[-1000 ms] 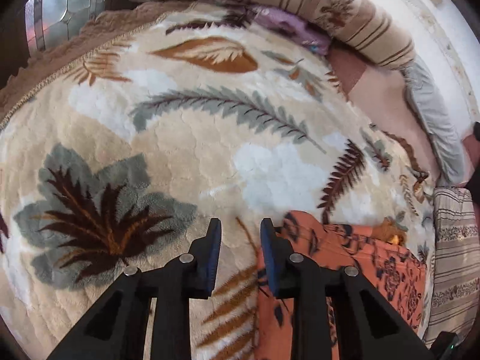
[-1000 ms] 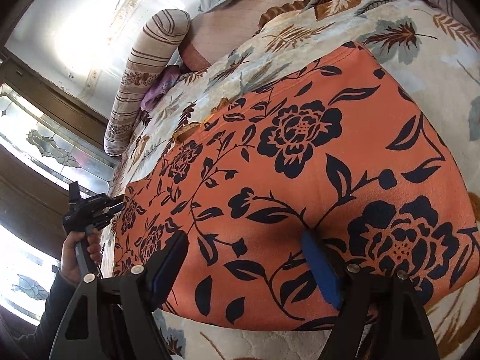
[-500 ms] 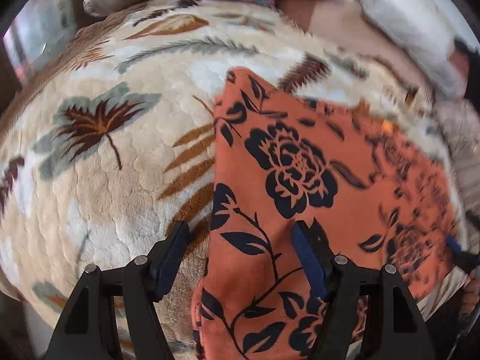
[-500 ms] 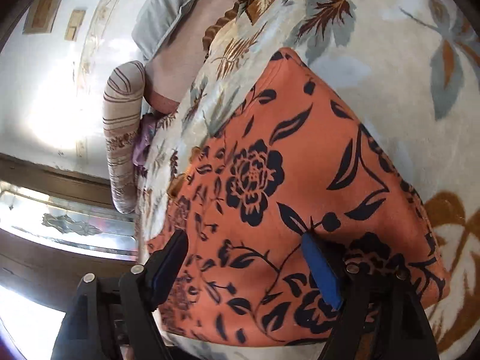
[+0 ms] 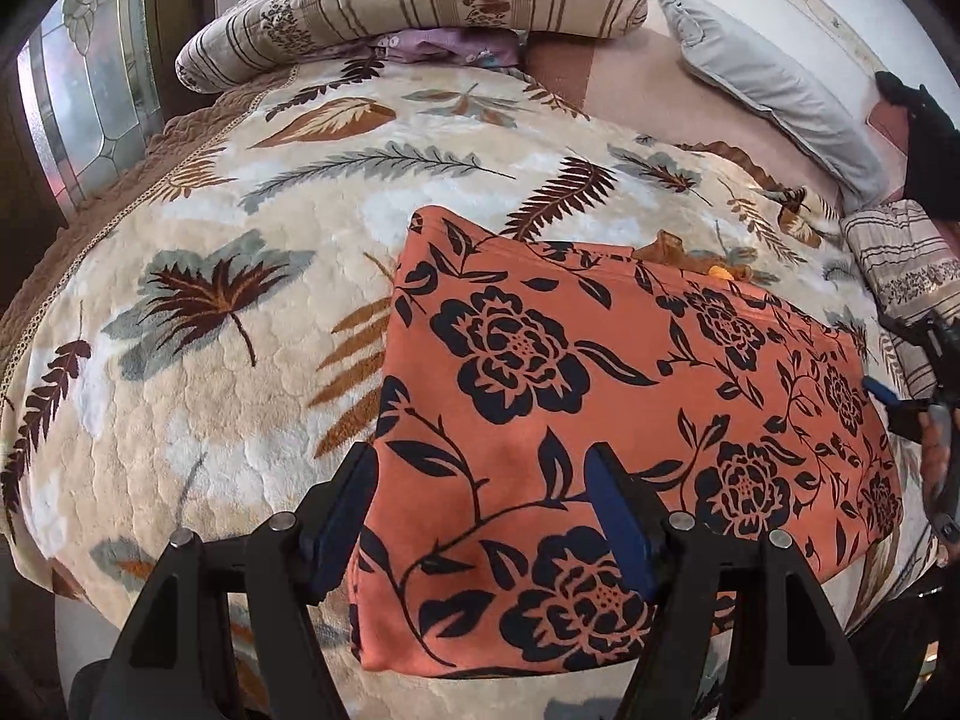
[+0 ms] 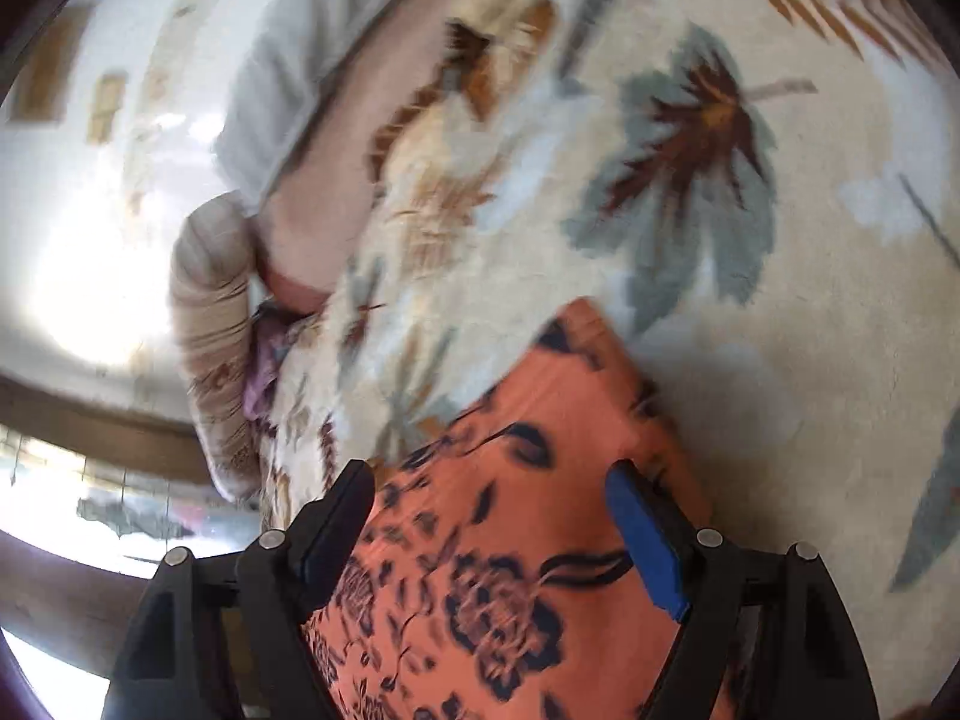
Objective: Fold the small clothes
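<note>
- Orange floral garment (image 5: 630, 396) lies folded flat as a rectangle on the leaf-print blanket (image 5: 198, 360) covering the bed, toward the near edge, right of centre in the left wrist view.
- Left gripper (image 5: 480, 510): jaws have just been opening, now spread wide above the garment's near-left corner; cloth shows under the gap, pads not pressing it.
- Right gripper (image 6: 492, 531): jaws wide apart over the garment's (image 6: 510, 540) other end, nothing pinched; that view is motion-blurred.
- Striped bolster (image 5: 420, 6) runs along the bed's far edge, purple cloth (image 5: 444, 45) tucked just under it.
- Grey pillow (image 5: 774, 90) at the far right corner, second striped cushion (image 5: 906, 264) on the right edge near the garment.
- Blanket around the garment carries nothing else.
</note>
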The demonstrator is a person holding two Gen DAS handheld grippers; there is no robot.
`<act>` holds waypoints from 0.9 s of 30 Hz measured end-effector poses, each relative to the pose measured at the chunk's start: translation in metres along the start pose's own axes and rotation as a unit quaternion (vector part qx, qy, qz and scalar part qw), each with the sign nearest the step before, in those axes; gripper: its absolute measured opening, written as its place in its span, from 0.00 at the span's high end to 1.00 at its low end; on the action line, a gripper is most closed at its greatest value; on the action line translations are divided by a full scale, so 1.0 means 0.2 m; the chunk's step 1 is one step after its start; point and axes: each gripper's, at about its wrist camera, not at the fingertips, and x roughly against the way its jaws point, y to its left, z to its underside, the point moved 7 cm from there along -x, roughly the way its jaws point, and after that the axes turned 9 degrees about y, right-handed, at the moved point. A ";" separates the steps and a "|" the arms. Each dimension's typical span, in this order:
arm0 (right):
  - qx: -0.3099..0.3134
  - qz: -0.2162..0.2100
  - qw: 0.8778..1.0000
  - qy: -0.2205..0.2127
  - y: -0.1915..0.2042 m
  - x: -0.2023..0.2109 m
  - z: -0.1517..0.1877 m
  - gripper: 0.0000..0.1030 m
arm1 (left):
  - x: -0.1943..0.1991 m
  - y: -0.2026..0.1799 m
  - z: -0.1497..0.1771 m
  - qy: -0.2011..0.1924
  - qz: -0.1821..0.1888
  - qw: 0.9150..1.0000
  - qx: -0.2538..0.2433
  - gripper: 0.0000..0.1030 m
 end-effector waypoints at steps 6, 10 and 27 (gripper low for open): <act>0.053 -0.009 0.998 0.016 0.15 0.14 0.43 0.20 | 0.05 -0.04 0.04 -0.003 0.002 1.000 -0.013 0.30; 0.060 0.021 0.997 0.044 0.04 0.10 0.67 0.20 | 0.10 -0.07 0.07 -0.010 0.002 1.000 -0.021 0.30; 0.042 0.025 0.998 -0.033 -0.06 0.35 0.75 0.14 | 0.13 -0.12 0.21 -0.003 0.001 1.000 -0.030 0.29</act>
